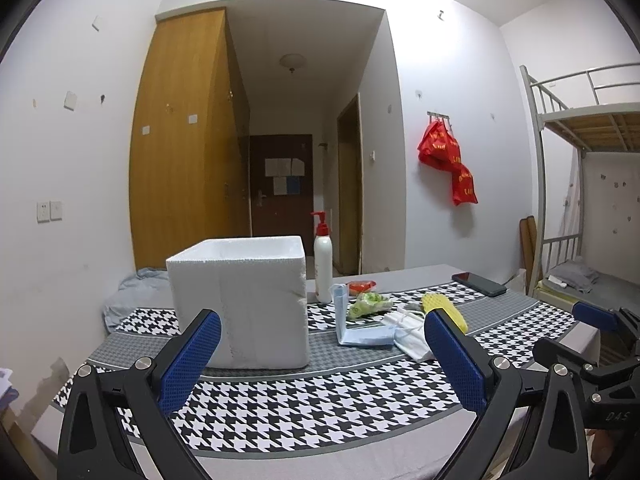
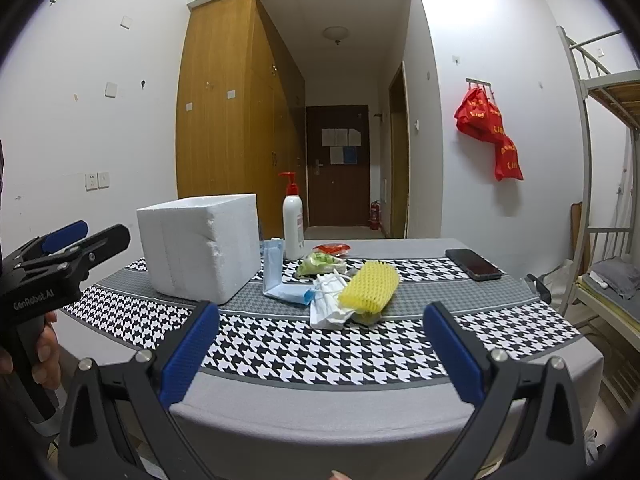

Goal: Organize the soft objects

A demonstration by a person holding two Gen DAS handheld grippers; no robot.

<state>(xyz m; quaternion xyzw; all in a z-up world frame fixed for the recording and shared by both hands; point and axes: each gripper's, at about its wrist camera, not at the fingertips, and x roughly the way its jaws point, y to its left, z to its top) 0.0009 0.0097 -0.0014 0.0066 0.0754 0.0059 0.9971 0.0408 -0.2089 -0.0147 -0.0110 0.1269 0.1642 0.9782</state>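
Nothing is sorted yet: both grippers' fingers (image 1: 192, 360) gape empty while soft items (image 2: 352, 288) lie beside the foam box (image 2: 200, 244).

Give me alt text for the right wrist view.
The open right gripper hovers empty before a houndstooth-covered table holding a yellow foam net, white masks, a blue mask and a foam box.

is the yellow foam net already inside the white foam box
No, the yellow foam net lies on the table beside the white masks, well right of the foam box.
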